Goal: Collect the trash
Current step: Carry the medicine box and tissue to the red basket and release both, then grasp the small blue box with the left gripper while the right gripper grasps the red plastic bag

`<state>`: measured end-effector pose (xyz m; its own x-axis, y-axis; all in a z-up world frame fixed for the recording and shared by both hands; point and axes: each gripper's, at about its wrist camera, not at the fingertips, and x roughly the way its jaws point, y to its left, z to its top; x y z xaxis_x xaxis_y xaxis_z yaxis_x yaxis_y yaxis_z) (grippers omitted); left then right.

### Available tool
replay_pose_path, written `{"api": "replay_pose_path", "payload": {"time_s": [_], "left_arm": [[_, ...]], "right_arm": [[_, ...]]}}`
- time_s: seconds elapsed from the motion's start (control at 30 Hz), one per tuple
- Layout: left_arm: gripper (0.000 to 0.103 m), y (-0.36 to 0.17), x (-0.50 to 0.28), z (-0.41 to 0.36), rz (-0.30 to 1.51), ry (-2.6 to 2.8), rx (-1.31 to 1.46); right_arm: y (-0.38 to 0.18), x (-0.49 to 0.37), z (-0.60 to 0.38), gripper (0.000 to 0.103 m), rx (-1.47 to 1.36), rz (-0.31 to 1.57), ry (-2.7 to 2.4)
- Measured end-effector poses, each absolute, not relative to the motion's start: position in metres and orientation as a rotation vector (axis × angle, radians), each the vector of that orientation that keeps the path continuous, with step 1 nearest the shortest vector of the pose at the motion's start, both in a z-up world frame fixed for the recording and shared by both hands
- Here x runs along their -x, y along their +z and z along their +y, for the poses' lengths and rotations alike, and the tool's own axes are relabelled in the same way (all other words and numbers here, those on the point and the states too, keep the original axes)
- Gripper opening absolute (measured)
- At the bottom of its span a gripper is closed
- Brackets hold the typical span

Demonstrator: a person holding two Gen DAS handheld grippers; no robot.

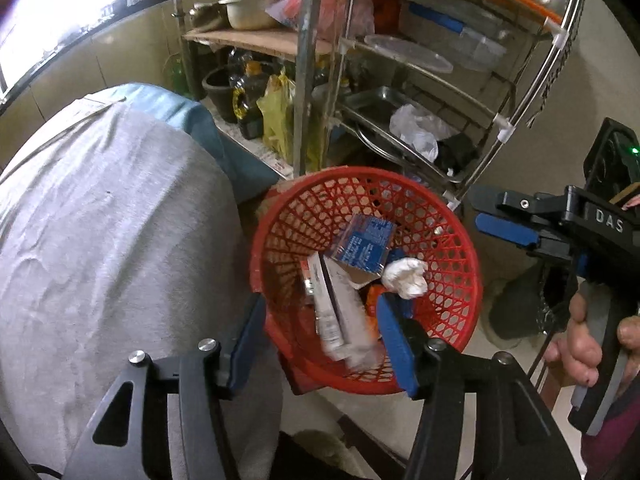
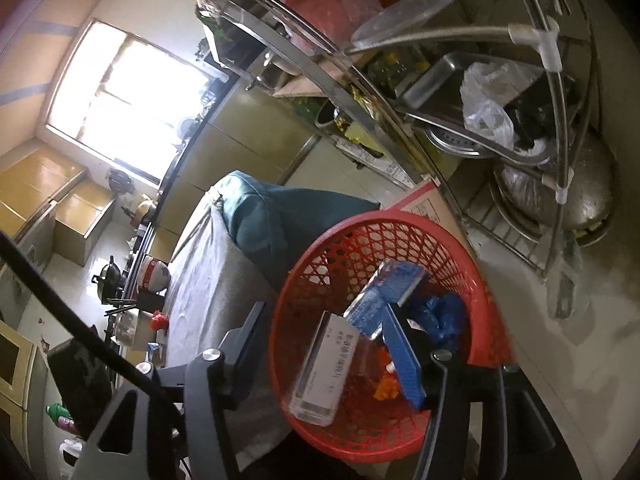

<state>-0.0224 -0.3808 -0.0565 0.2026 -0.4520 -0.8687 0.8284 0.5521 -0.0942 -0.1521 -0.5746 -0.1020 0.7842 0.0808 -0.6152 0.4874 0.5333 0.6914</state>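
Item: red basket point(image 1: 448, 280), mesh plastic, set on floor betw. cloth-covered table point(image 1: 112, 240) and metal rack point(image 1: 420, 92); used as trash bin. Contents noted: blue box point(image 1: 362, 246), white box point(image 1: 340, 312) (blurred, maybe just dropped, cannot be confirmed), crumpled white paper point(image 1: 406, 278), orange scrap point(image 2: 386, 386), blue wad point(image 2: 442, 318) seen in right view only. Left gripper point(image 1: 320, 344): held above basket rim, jaws spread wide, nothing held betw. the pads. Right gripper point(image 2: 320, 354): likewise over basket, jaws apart, empty; also seen from left view at right edge, held by a hand point(image 1: 592, 332). Progress, as judged: several pcs already binned; no trash is held at present. Remaining: table top, as far as shown, bears no loose trash; rest of room only partly seen, so leftover items cannot be ruled out. Task est. late stage or near done.
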Motion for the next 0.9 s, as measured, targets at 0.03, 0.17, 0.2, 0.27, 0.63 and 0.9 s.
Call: {"api": "replay_pose_path", "payload": {"time_s": [0.03,0.17,0.2,0.27,0.63,0.9], "left_arm": [[0.059,-0.053,0.021,-0.375,1.004,-0.922,-0.446],[0.060,-0.039,0.008,-0.338,0.949,-0.857,-0.424],[0.061,-0.036,0.003,-0.328,0.936,-0.831,-0.418],[0.061,-0.029,-0.012,-0.294,0.905,-0.754,-0.385],[0.062,-0.031,-0.112,-0.047,0.923,-0.181,-0.147],[0.062,-0.043,-0.112,0.070,0.965,-0.001,0.004]], "right_arm": [[-0.100,0.149,-0.572,0.061,-0.985,0.648,-0.260],[-0.089,0.125,-0.555,0.061,-0.931,0.661,-0.215],[-0.087,0.118,-0.551,0.061,-0.916,0.668,-0.201],[-0.081,0.096,-0.535,0.061,-0.878,0.689,-0.162],[-0.049,-0.104,-0.367,0.061,-0.601,0.859,0.194],[-0.045,-0.273,-0.223,0.061,-0.528,0.948,0.363]]}}
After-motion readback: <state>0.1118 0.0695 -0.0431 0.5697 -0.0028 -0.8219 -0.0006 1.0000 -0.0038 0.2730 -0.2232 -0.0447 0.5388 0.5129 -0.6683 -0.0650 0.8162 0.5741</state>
